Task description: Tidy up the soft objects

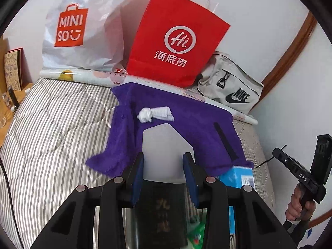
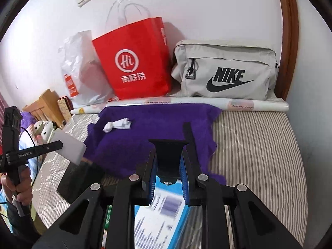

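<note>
The left gripper (image 1: 164,166) squeezes a white and black box (image 1: 164,145). The right gripper (image 2: 167,164) squeezes a black holder (image 2: 167,153). White socks (image 1: 155,114) (rolled up) sit mid-frame on the purple towel (image 1: 186,112).

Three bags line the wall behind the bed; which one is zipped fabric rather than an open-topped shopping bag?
The grey Nike bag, rightmost in the row, beside the red paper bag; the white Miniso plastic bag sits leftmost.

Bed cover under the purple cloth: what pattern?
Grey and white stripes on the bed cover, clearest in the right wrist view.
</note>
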Demonstrator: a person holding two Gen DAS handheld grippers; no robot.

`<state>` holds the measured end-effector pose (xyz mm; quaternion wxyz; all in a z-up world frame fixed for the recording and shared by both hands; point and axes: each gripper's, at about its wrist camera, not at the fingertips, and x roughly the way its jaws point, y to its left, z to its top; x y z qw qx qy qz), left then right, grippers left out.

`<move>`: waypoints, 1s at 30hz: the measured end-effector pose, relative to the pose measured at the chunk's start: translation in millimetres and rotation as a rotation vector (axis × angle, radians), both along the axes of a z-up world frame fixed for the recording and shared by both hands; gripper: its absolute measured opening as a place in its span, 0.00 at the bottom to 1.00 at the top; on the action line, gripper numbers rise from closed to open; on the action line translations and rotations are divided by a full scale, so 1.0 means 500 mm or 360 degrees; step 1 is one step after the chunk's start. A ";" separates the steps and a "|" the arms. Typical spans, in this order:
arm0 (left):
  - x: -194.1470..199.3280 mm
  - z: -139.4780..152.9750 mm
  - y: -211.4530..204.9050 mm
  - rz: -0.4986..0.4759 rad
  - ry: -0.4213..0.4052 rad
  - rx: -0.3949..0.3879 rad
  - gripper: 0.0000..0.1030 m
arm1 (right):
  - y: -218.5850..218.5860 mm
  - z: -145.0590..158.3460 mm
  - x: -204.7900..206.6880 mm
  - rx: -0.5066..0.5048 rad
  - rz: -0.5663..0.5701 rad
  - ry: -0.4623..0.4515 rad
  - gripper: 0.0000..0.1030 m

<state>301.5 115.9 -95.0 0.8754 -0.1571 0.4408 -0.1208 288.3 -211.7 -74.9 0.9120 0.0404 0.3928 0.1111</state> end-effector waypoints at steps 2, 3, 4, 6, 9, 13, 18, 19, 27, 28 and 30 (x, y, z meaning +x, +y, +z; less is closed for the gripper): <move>0.025 -0.008 -0.003 -0.0007 0.0019 -0.0002 0.34 | -0.001 -0.008 0.021 -0.0020 0.0000 0.0009 0.20; 0.035 -0.013 -0.005 -0.0008 0.0032 -0.0003 0.34 | -0.002 -0.013 0.029 -0.0025 0.0001 0.0014 0.20; 0.048 -0.018 -0.008 -0.0017 0.0051 -0.0008 0.34 | -0.004 -0.019 0.041 -0.0026 0.0001 0.0020 0.20; 0.067 -0.029 -0.014 -0.0037 0.0073 -0.0003 0.34 | -0.006 -0.029 0.056 -0.0027 0.0000 0.0037 0.20; 0.089 -0.049 -0.019 -0.0041 0.0106 0.0019 0.34 | -0.006 -0.052 0.081 -0.0031 0.0005 0.0083 0.20; 0.112 -0.073 -0.021 -0.0053 0.0143 0.0009 0.34 | -0.005 -0.086 0.111 -0.0015 0.0036 0.0175 0.20; 0.133 -0.093 -0.024 -0.0061 0.0189 0.0012 0.34 | 0.012 -0.114 0.132 -0.0072 0.0084 0.0235 0.20; 0.135 -0.095 -0.025 -0.0063 0.0190 0.0021 0.34 | 0.013 -0.120 0.135 -0.0078 0.0091 0.0245 0.20; 0.157 -0.114 -0.030 -0.0076 0.0192 0.0053 0.36 | 0.032 -0.148 0.167 -0.0105 0.0119 0.0272 0.20; 0.159 -0.114 -0.028 -0.0085 0.0196 0.0049 0.36 | 0.033 -0.150 0.170 -0.0106 0.0121 0.0272 0.21; 0.162 -0.112 -0.025 -0.0080 0.0189 0.0049 0.36 | 0.036 -0.154 0.179 -0.0102 0.0123 0.0274 0.20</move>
